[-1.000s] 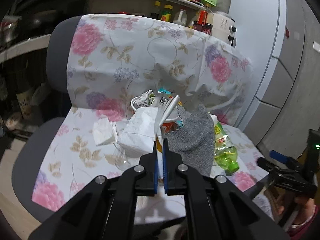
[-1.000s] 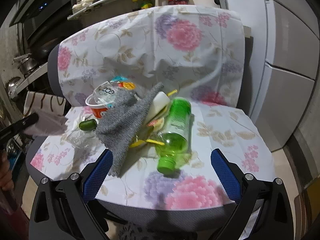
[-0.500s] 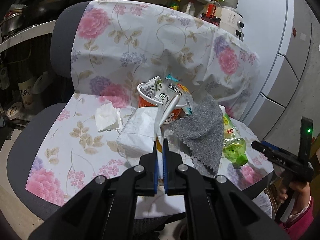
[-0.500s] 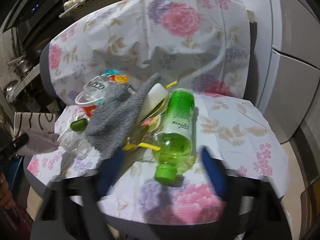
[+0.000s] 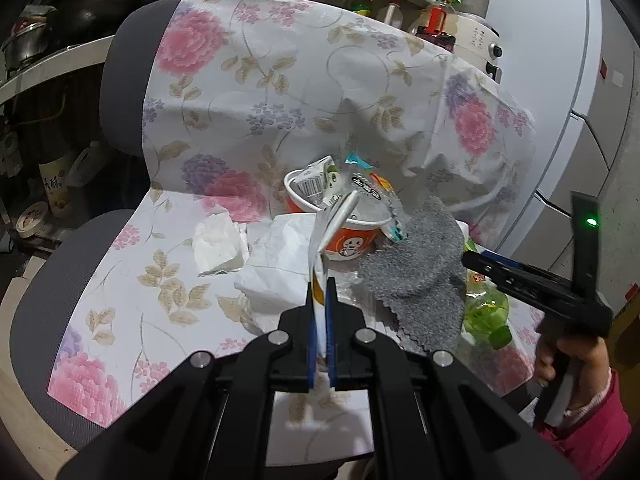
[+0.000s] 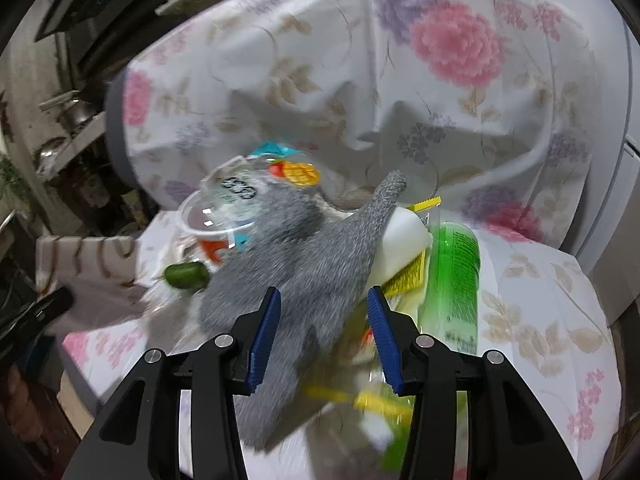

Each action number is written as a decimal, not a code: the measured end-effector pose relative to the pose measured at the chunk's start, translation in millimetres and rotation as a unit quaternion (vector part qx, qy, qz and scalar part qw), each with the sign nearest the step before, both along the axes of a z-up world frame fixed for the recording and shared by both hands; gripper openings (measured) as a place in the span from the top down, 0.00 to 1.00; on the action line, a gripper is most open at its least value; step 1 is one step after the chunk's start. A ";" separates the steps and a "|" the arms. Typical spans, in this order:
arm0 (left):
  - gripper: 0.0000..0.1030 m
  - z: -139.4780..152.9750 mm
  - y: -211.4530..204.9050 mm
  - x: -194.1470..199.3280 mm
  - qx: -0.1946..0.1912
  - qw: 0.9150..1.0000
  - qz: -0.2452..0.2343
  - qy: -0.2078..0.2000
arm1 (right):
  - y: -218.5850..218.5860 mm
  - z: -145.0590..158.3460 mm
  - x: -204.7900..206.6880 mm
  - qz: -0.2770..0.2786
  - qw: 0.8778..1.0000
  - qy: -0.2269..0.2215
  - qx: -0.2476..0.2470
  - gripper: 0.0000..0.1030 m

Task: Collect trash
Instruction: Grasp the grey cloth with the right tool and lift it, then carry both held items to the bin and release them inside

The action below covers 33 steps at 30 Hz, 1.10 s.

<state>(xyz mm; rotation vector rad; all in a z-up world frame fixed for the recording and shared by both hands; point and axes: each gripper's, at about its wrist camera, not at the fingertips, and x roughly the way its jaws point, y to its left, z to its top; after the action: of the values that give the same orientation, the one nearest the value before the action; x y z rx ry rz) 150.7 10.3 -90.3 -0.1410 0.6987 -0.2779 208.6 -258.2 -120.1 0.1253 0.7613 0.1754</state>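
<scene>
Chair under floral cover carries trash pile. Grey cloth drapes pile centre, over noodle cup edge. Green bottle lies right of cloth; white tissue left of cup. Left claw pinched tight on thin clear plastic strip in front of cup. Right claw half open, blue pads either side of cloth, contact unclear.
</scene>
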 end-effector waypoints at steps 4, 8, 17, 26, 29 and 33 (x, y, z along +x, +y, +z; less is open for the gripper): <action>0.98 -3.2 2.8 5.1 0.000 1.000 0.005 0.000 | 2.7 -11.9 21.9 -0.016 1.000 0.019 -0.014 0.54; 0.98 -6.5 5.7 7.9 -0.005 1.000 0.007 0.003 | 6.0 -21.7 32.2 -0.022 0.999 0.040 -0.020 0.59; 0.98 10.3 10.6 -4.0 0.003 0.999 0.027 -0.017 | 25.2 42.4 -1.8 0.011 0.995 -0.096 -0.022 0.94; 0.98 53.2 -5.6 -37.4 -0.001 0.998 0.008 -0.068 | -0.7 112.8 -60.9 -0.005 0.986 -0.167 -0.007 0.94; 0.98 54.2 -18.3 -46.5 -0.003 0.998 -0.012 -0.067 | -15.8 121.5 -87.9 -0.020 0.985 -0.170 -0.011 0.94; 0.98 47.0 -50.7 -60.1 -0.009 0.996 -0.062 -0.057 | -37.5 117.2 -127.0 -0.039 0.986 -0.157 -0.025 0.94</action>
<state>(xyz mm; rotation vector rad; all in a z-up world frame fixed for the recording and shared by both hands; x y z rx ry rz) 90.6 -40.4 -43.3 -0.0980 0.5927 -0.4071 81.7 -295.7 -2.9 0.0765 0.4447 0.0979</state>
